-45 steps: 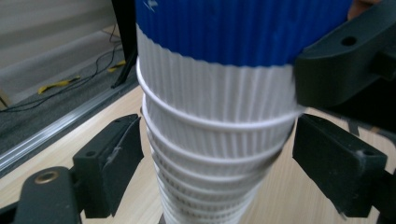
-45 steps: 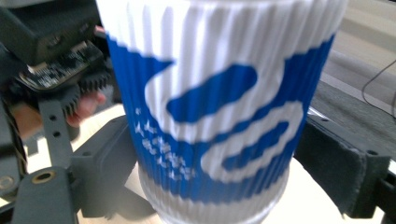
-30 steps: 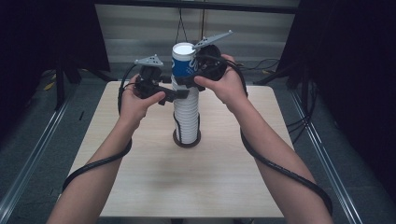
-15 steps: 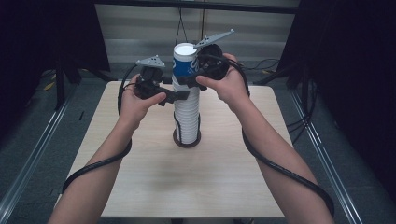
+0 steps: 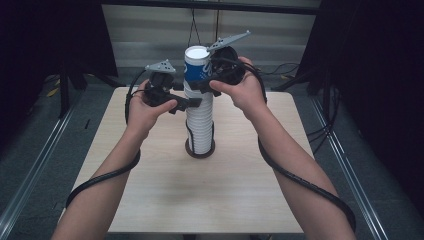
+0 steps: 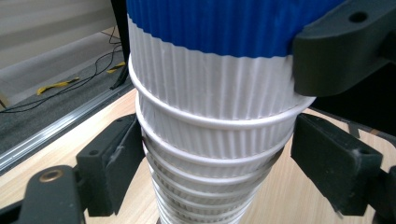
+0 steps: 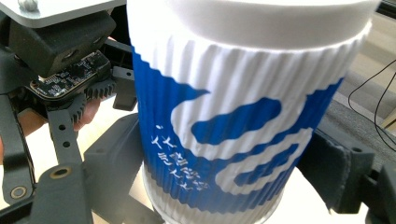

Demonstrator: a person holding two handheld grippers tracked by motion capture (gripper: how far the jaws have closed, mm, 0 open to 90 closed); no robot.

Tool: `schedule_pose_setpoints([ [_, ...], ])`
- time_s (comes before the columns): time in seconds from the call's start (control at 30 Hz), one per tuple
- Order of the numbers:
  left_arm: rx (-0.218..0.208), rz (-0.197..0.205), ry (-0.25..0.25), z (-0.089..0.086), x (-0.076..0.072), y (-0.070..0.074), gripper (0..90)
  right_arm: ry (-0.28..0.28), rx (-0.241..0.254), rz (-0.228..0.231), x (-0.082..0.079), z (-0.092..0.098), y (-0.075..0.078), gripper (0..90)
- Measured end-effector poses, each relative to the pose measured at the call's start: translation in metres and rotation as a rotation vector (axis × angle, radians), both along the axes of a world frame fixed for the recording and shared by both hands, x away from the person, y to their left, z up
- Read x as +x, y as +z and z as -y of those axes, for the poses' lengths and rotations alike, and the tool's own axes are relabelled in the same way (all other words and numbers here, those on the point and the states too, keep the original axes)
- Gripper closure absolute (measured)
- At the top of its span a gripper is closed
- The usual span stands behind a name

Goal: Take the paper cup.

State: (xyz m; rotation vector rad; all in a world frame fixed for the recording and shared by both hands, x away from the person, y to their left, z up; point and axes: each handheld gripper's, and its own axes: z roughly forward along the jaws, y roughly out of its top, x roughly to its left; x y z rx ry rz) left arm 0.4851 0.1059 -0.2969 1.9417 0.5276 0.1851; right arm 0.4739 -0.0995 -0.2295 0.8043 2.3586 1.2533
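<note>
At the centre of the high view, a tall stack of ribbed white paper cups (image 5: 200, 125) stands upright on the wooden table (image 5: 150, 200), its long axis vertical, mouths up, the base ringed by a dark holder (image 5: 200, 150). The top cup (image 5: 196, 65) carries a blue band and white swirls.

The left gripper (image 5: 192, 102), just left of centre, reaches across to the stack below the top cup. In the left gripper view its jaws have just been closing around the nested rims; the pad at lower left touches the cups, while the pad at lower right stands just beside them, so I cannot tell whether the grip is firm.

The right gripper (image 5: 197, 85), higher and to the right, has its jaws at the top cup. They too have just been closing, and the right gripper view shows both pads against the blue wall. That view also shows small white writing on the blue, too blurred to read.
</note>
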Motion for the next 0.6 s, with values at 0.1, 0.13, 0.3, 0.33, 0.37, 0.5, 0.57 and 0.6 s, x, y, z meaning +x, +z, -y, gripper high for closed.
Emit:
schedule_pose_setpoints([
  [0.1,0.005,-0.002,0.001,0.0005,0.0,0.0005,17.3,0.0,0.008,0.002,0.0002,0.001,-0.0004,19.3],
  [0.13,0.006,-0.002,0.003,0.0006,-0.0001,0.0006,17.3,0.001,0.012,0.002,0.0004,0.0014,-0.0007,19.3],
  [0.3,0.007,0.008,0.002,0.0003,-0.0003,-0.0004,17.8,0.001,0.021,0.005,0.0009,0.0022,-0.0013,19.5],
  [0.33,0.008,0.008,0.004,0.0,-0.0006,-0.0007,17.9,0.001,0.022,0.006,0.0009,0.0022,-0.0015,19.5],
  [0.37,0.008,0.008,0.004,0.0,-0.0006,-0.0007,18.0,0.002,0.021,0.005,0.0008,0.0022,-0.0013,19.5],
  [0.5,0.011,0.003,0.004,0.0001,-0.0011,-0.0004,18.2,0.0,0.019,0.005,0.0006,0.0021,-0.0012,19.5],
  [0.57,0.011,0.003,0.004,0.0001,-0.0011,-0.0003,18.2,0.002,0.021,0.007,0.0007,0.0023,-0.0015,19.5],
  [0.6,0.002,0.001,0.004,-0.0007,-0.0005,-0.0008,18.0,0.001,0.023,0.007,0.0006,0.0024,-0.0017,19.5],
])
